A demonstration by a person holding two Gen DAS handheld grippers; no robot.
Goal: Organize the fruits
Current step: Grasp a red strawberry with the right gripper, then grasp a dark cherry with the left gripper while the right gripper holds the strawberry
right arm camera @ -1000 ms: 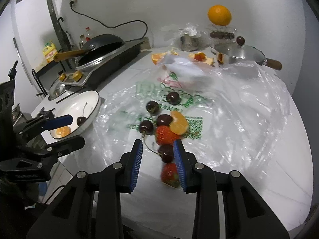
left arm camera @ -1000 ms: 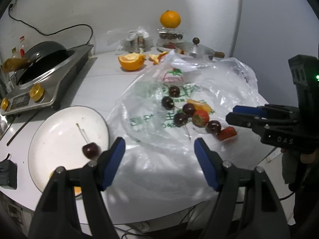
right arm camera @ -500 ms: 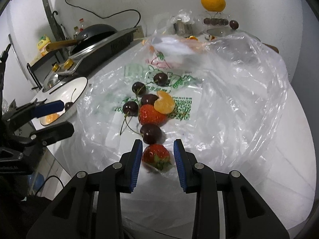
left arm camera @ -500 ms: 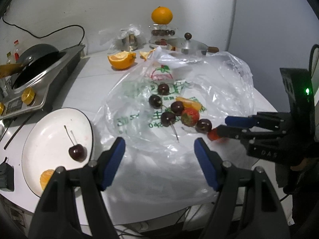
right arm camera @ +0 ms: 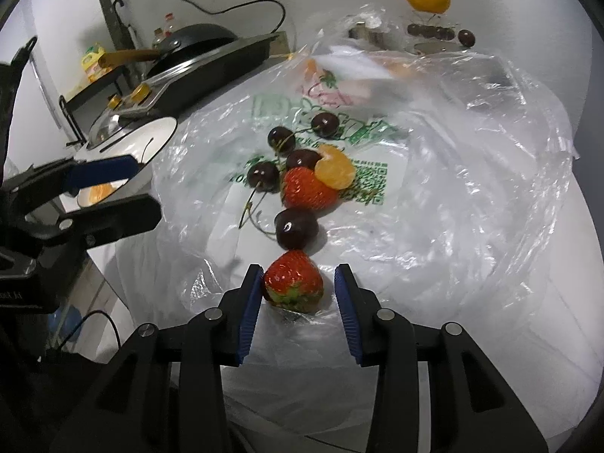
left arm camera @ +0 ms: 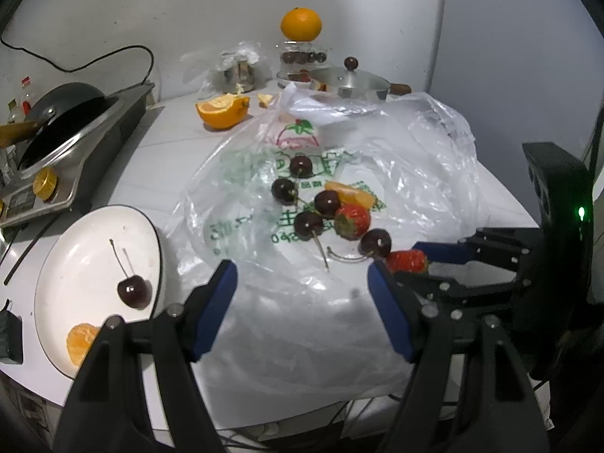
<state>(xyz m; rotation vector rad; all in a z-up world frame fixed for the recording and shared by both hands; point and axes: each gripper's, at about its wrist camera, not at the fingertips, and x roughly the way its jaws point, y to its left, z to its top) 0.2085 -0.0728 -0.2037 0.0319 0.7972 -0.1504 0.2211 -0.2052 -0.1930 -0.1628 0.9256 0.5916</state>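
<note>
A clear plastic bag lies spread on the white table with several dark cherries, a big strawberry and a mandarin segment on it. A smaller strawberry lies nearest the edge, between the jaws of my right gripper, which are opening; the left pad is at the berry, the right pad stands clear. The left wrist view shows that strawberry at the right gripper tips. My left gripper hovers open and empty over the bag's near part. The white plate holds a cherry and a mandarin piece.
A stove with a black pan stands at the back left. Half an orange, a lidded steel pot and a whole orange on a jar line the back wall. The table edge runs just below both grippers.
My right gripper came down around the near strawberry and its jaws widened. The left gripper drifted slightly and stayed open.
</note>
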